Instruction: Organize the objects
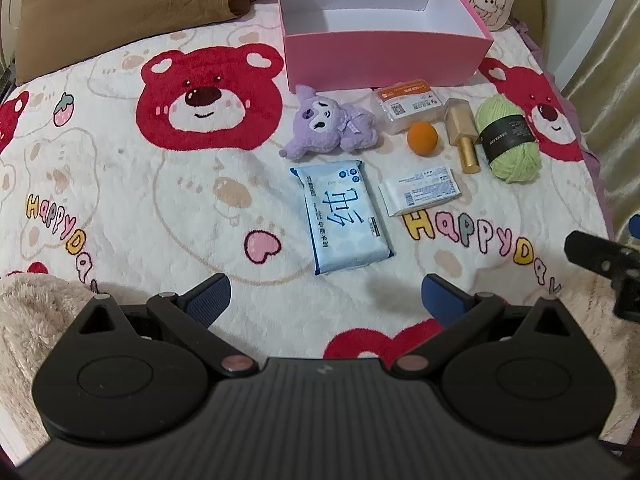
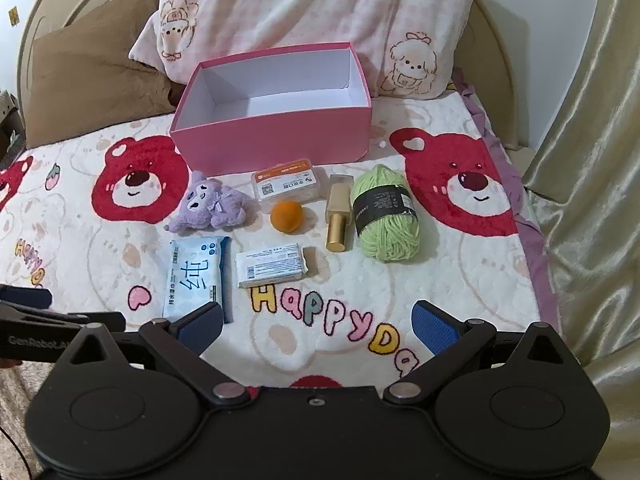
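Left wrist view: nothing sorted yet. Open pink cardboard box with white inside point(image 1: 386, 56) sits empty at the far side of the bear-print fleece blanket point(image 1: 120, 200). All seven items lie loose in front of it, none touching a gripper: purple plush doll point(image 1: 332, 124), clear plastic case with orange label point(image 1: 408, 106), orange ball point(image 1: 422, 139), gold cosmetic bottle point(image 1: 462, 138), green yarn skein with black band point(image 1: 508, 138), blue wet-wipe pack point(image 1: 344, 216), small white tissue pack point(image 1: 420, 190). Judging by this, the whole job remains.

Left gripper point(image 1: 326, 300) is tilted steeply down over the near blanket, jaws spread wide, nothing between them; wipe pack is just ahead. Right gripper point(image 2: 316, 320) is pitched down too, jaws fully spread and empty, hovering over the "Happy Day" lettering point(image 2: 332, 316), short of the tissue pack.
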{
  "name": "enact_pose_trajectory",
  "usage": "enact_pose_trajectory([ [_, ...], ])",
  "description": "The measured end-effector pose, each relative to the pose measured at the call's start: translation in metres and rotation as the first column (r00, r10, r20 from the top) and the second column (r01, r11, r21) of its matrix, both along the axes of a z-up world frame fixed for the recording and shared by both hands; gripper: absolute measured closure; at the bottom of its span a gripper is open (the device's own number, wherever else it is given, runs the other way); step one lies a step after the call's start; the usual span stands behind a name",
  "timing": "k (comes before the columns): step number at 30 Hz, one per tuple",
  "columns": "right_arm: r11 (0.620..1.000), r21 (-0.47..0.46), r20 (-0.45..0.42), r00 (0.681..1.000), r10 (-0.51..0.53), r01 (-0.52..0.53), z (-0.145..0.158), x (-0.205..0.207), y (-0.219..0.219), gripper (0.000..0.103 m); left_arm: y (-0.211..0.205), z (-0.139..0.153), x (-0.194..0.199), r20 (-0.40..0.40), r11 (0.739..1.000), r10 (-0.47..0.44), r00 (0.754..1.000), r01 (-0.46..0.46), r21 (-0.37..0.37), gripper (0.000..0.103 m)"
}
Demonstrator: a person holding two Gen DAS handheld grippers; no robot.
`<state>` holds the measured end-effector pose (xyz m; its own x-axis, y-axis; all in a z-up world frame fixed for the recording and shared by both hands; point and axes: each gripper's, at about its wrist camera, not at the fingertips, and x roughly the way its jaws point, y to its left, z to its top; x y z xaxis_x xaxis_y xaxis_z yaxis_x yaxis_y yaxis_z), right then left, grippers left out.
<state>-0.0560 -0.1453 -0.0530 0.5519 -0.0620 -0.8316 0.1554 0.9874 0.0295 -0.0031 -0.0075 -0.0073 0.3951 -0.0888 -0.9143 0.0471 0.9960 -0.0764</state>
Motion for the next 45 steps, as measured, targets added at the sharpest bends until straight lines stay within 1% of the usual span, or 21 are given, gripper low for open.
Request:
enact_pose_trajectory([
  [7,1.000,-0.005,0.010,1.000,-0.003,0.003,0.004,-0.001,0.000,0.001,0.001,-0.004,0.001,-0.003,1.000,0.006,1.000,-0.006,0.007,0.000],
  [12,1.000,-0.012,0.015,1.000,-0.010,0.010,0.005,-0.001,-0.002,0.001,0.004,-0.003,0.001,0.000,1.000,0.001,1.000,-0.001,-0.004,0.000],
  [18,1.000,-0.016,0.013,1.000,-0.017,0.017,0.005,0.000,-0.003,0.001,0.010,0.002,0.002,0.026,1.000,0.009,1.000,-0.010,0.016,0.000],
  [24,1.000,-0.016,0.017,1.000,-0.026,0.027,0.004,0.001,-0.004,0.001,0.013,0.000,0.004,0.039,0.998,0.006,0.999,-0.009,0.067,0.000],
  [32,1.000,-0.019,0.013,1.000,-0.021,0.021,0.003,0.002,-0.005,0.001,0.014,-0.001,0.003,0.027,0.999,-0.006,1.000,0.004,0.046,0.000],
  [35,1.000,-0.015,0.008,1.000,-0.020,0.020,0.000,0.004,-0.003,0.001,0.014,0.002,0.003,0.037,0.999,-0.012,0.999,0.010,0.039,0.000],
  [38,1.000,-0.015,0.003,1.000,-0.014,0.014,-0.003,0.004,0.001,0.001,0.019,0.006,0.003,0.047,0.999,-0.004,0.999,0.002,0.048,0.000],
  [43,1.000,-0.017,0.000,1.000,-0.002,0.002,-0.003,0.004,0.007,0.001,0.025,0.005,0.005,0.036,0.999,0.010,0.999,-0.011,0.038,0.000],
  [45,1.000,-0.020,0.000,1.000,0.003,-0.003,-0.003,0.004,0.008,0.001,0.023,0.005,0.004,0.041,0.998,-0.005,0.999,0.003,0.056,0.000],
])
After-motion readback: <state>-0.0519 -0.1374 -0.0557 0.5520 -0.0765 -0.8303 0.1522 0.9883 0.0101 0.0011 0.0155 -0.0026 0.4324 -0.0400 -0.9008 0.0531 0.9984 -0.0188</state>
